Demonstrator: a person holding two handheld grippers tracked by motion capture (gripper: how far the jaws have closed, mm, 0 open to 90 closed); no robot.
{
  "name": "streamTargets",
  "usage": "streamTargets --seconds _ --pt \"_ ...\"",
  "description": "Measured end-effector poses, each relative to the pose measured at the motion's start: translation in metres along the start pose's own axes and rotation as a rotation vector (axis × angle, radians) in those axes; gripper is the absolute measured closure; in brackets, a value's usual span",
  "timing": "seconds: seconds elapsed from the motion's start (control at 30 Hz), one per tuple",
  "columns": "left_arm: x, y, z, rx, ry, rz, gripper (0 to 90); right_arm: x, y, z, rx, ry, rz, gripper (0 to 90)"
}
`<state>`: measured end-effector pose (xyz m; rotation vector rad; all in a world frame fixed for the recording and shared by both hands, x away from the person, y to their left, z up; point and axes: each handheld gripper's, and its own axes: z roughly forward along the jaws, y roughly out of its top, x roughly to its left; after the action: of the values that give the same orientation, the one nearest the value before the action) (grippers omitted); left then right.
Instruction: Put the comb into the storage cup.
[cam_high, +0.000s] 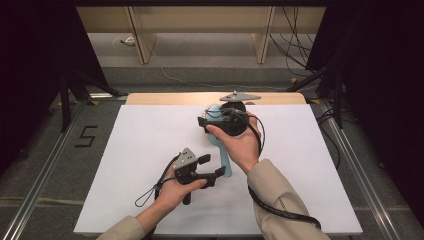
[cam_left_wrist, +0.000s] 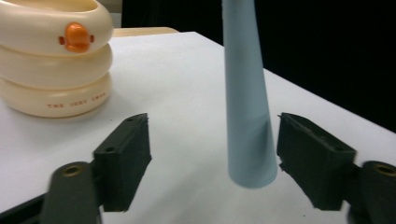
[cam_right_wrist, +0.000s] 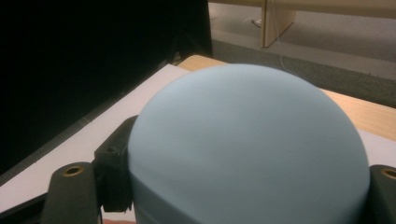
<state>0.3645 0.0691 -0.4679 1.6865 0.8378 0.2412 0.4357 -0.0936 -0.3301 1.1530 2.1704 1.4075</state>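
Between my left tongs (cam_left_wrist: 212, 163) the pale blue handle (cam_left_wrist: 246, 107) rises as a smooth, matte taper with a flat round end; the pads stand wide on either side of it and neither one presses on it. From the high view these tongs (cam_high: 207, 167) sit at about 6 o'clock on the counter (cam_high: 140, 150), with the handle's tip just at 3 o'clock from them.

My right tongs (cam_high: 202, 122) are clamped on the head of the same blue brush (cam_right_wrist: 247, 149), a broad, rounded dome with a soft sheen, held up off the counter near 12 o'clock; short bristles (cam_high: 206, 109) fringe its far edge.

At 10 o'clock in the left gripper view stands a cream toy (cam_left_wrist: 53, 58) made of three stacked, glossy rings, with a small orange duck figure (cam_left_wrist: 76, 37) on its upper ring and faint lettering on the lowest.

A smooth white sheet covers the counter, and a strip of bare wood shows at its far edge. Open white surface lies to 9 o'clock and 3 o'clock of both hands, and the sheet's near edge is close behind my forearms.
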Motion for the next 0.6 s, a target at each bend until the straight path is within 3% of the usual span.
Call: streamTargets --seconds 0.1,0.3,0.6 --pt "0.001 0.002 -0.003 0.028 0.016 0.037 14.5 -0.003 0.0 -0.002 -0.016 -0.006 0.004 25.8" --pt "0.007 0.001 -0.014 0.048 0.049 0.098 7.7 -0.006 -0.001 -0.005 -0.037 -0.02 0.005 25.7" --pt "0.024 -0.002 -0.035 0.043 0.099 0.088 6.8 -0.01 0.0 -0.007 -0.07 -0.034 -0.003 25.7"
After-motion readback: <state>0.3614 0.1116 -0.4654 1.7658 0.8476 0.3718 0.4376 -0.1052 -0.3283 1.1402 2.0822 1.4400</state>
